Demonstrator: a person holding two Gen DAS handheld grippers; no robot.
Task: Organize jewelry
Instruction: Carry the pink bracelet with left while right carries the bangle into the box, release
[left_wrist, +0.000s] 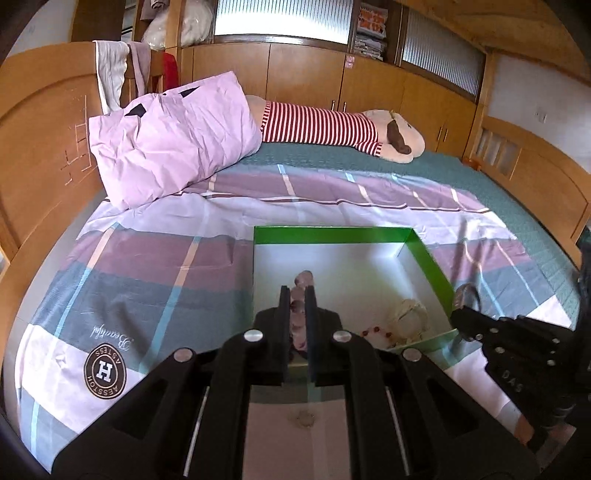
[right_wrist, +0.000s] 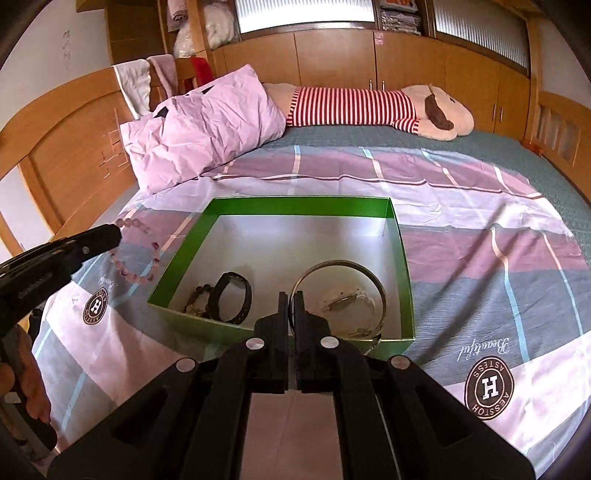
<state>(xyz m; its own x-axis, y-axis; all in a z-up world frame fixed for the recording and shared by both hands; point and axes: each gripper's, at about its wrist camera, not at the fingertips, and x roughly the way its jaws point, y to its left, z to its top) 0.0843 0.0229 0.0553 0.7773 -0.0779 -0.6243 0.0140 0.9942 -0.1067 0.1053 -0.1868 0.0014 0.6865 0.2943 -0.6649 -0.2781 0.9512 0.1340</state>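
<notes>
Left gripper (left_wrist: 297, 295) pinched on a pink bead bracelet (right_wrist: 138, 251), loop dangling beside the green box (right_wrist: 295, 206). Right gripper (right_wrist: 291, 301) clamped on a silver bangle's (right_wrist: 369, 280) rim, ring tilted, reaching away over the box floor.

Home bedroom: bed (right_wrist: 480, 206), pillow (right_wrist: 207, 136), wooden wardrobes (right_wrist: 332, 59).
</notes>
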